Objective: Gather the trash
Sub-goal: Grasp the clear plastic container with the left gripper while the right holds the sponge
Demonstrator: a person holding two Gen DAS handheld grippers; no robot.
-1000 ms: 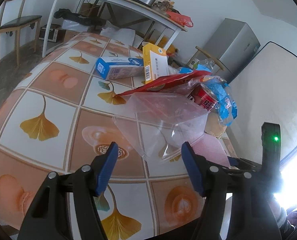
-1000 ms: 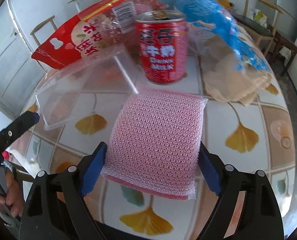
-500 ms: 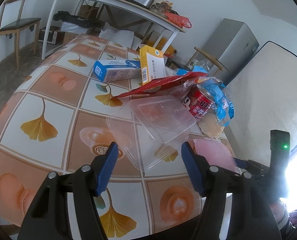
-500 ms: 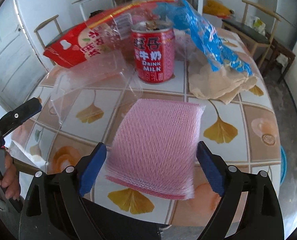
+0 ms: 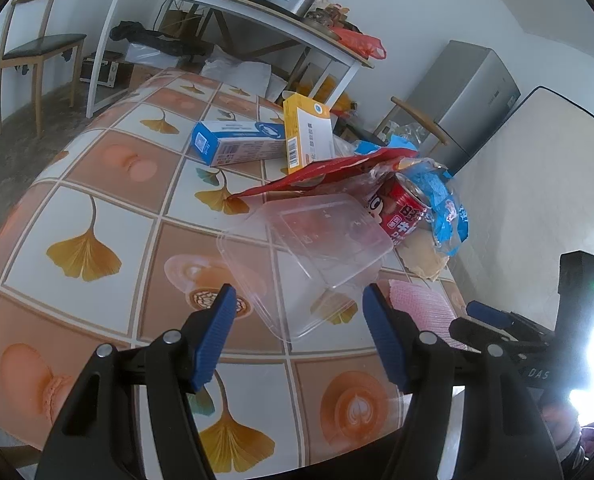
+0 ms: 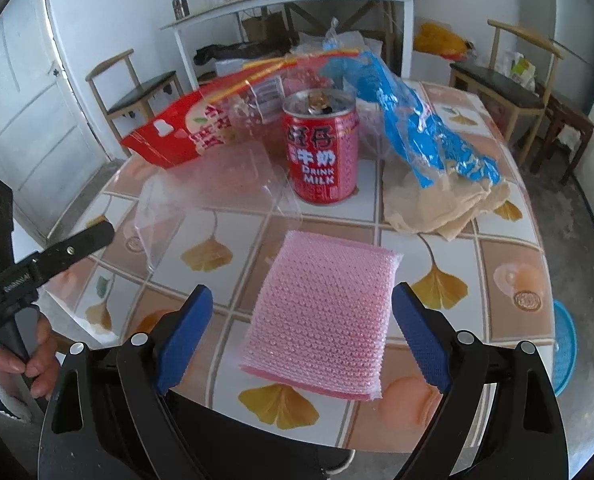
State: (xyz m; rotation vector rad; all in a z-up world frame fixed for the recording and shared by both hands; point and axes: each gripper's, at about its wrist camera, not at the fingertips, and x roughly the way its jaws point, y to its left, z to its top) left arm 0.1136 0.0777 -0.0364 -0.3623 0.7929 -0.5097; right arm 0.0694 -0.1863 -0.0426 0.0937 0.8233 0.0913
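My right gripper (image 6: 301, 300) is open above the table's near edge. A pink mesh pad (image 6: 325, 316) lies flat between its blue fingers, clear of the left one and close to the right one. Beyond the pad stand a red milk can (image 6: 323, 160), a red snack bag (image 6: 177, 140), a blue wrapper (image 6: 417, 128) and crumpled beige paper (image 6: 445, 208). My left gripper (image 5: 299, 300) is open and empty, just short of a clear plastic container (image 5: 309, 248). In the left wrist view the can (image 5: 405, 212), the pink pad (image 5: 421, 308) and the right gripper (image 5: 497, 320) show to the right.
A blue box (image 5: 237, 142) and a yellow box (image 5: 309, 136) lie further back on the tiled table (image 5: 97, 200). Around it stand wooden chairs (image 6: 517, 92), a white side table (image 6: 297, 0) with pots, a grey fridge (image 5: 469, 96) and a mattress. A hand (image 6: 29, 356) holds the left gripper.
The right gripper's fingers have spread off the pink pad and drawn up and back, leaving the pad flat on the table. The left gripper has kept still.
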